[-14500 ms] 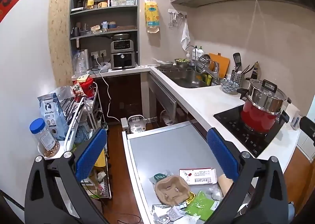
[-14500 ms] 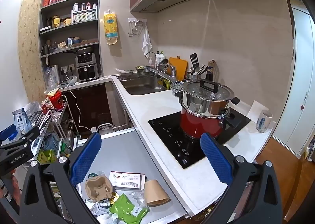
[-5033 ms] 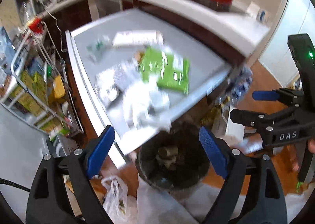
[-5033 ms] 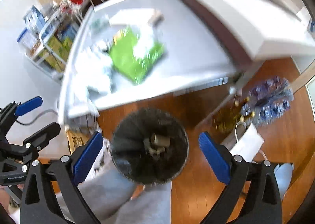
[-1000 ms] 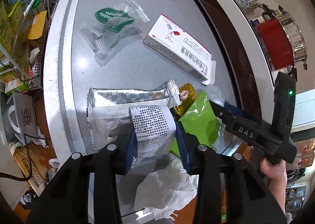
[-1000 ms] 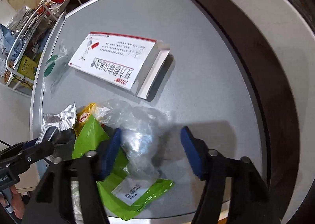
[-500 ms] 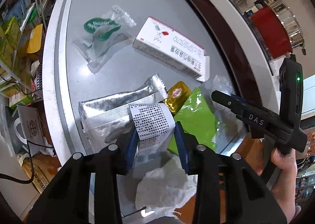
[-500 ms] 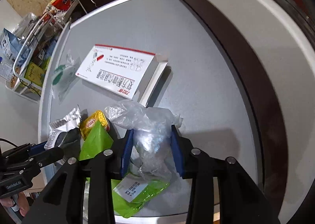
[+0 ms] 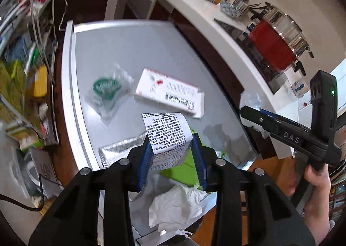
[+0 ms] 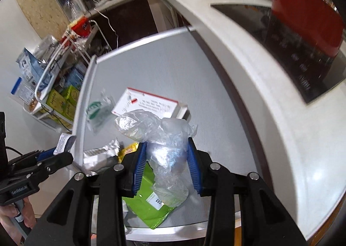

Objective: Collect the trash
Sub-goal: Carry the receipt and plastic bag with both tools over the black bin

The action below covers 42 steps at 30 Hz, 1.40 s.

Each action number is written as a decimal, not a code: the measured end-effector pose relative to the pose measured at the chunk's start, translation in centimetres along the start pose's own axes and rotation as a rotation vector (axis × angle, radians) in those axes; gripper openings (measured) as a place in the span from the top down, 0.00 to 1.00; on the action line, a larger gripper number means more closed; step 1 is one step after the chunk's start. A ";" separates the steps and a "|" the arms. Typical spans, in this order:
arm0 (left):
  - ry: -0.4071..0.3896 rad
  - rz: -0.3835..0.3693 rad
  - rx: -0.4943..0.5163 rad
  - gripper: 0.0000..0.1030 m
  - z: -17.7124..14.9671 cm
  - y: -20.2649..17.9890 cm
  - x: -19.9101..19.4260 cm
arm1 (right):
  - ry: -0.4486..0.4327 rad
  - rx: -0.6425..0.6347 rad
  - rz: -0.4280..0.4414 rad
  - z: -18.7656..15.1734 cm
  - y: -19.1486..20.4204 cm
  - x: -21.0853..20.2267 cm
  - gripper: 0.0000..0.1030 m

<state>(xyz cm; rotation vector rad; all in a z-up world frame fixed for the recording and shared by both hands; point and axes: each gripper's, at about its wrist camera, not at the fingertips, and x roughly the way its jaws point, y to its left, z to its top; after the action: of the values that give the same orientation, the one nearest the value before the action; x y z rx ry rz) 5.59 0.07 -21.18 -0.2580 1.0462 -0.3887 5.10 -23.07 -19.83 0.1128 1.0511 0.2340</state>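
Observation:
My left gripper is shut on a white wrapper with black print and holds it above the grey table. My right gripper is shut on a crumpled clear plastic bag, also lifted off the table. On the table lie a white and red box, a clear packet with a green label, a silver foil wrapper, a green pouch, a yellow wrapper and a crumpled white tissue.
A white counter with a black hob and a red pot runs along the right. A wire rack full of packets stands left of the table. The right gripper shows in the left wrist view.
Both grippers have risen from the table with their trash. The printed wrapper and the clear plastic bag have come up off the pile and the views have tilted toward the kitchen.

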 end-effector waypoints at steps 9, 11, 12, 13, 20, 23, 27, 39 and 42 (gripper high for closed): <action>-0.111 0.025 0.052 0.64 1.1 -2.1 -3.6 | -0.106 -0.021 0.018 -0.2 0.9 -5.5 0.65; -0.132 0.027 0.062 0.64 0.9 -2.6 -4.6 | -0.124 -0.024 0.024 -0.7 0.9 -6.8 0.65; -0.142 0.028 0.066 0.64 0.8 -2.8 -5.0 | -0.129 -0.021 0.026 -0.9 0.9 -7.2 0.65; -0.150 0.028 0.071 0.64 0.7 -3.0 -5.4 | -0.140 -0.023 0.027 -1.2 1.1 -7.9 0.65; -0.198 0.025 0.097 0.64 -0.7 -4.4 -8.0 | -0.186 -0.036 0.033 -3.2 1.7 -11.3 0.65; -0.214 0.023 0.108 0.64 -1.4 -5.0 -9.0 | -0.202 -0.040 0.033 -4.1 1.7 -12.6 0.65; -0.225 0.022 0.118 0.64 -2.7 -5.7 -9.8 | -0.211 -0.045 0.031 -5.7 1.8 -14.0 0.65; -0.224 0.033 0.152 0.64 -7.2 -7.9 -11.5 | -0.211 -0.068 0.030 -10.0 1.9 -16.6 0.65; -0.208 0.034 0.163 0.64 -8.6 -8.4 -11.6 | -0.195 -0.076 0.033 -11.3 2.0 -16.8 0.65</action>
<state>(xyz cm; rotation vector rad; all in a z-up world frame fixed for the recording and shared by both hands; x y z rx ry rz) -8.63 -2.69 -12.94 -0.1306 0.8092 -0.4050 -12.94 -25.50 -10.79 0.0825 0.8464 0.2870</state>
